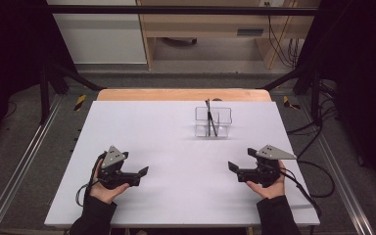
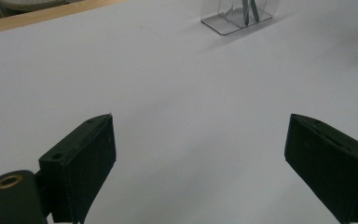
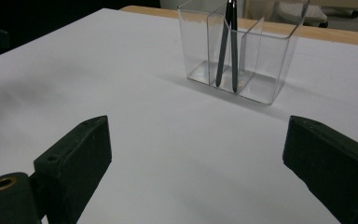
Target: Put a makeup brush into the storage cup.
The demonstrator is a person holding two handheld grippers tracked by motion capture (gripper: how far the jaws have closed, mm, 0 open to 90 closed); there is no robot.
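Observation:
A clear plastic holder (image 1: 213, 122) with three compartments stands on the white board (image 1: 176, 147), toward the back and right of centre. Two dark pens (image 1: 209, 117) lean in its middle compartment (image 3: 228, 46). The holder (image 2: 240, 14) sits far ahead in the left gripper view and closer (image 3: 242, 56) in the right gripper view. My left gripper (image 1: 142, 176) rests low at the front left, open, nothing between its jaws (image 2: 200, 158). My right gripper (image 1: 234, 170) rests at the front right, open and empty (image 3: 196, 163). The two grippers point toward each other.
The white board lies on a wooden table (image 1: 183, 94) whose edge shows at the back. Cables (image 1: 318, 181) trail off the right side. Black frame bars (image 1: 54, 83) stand at both sides, and a wooden desk (image 1: 215, 29) lies beyond.

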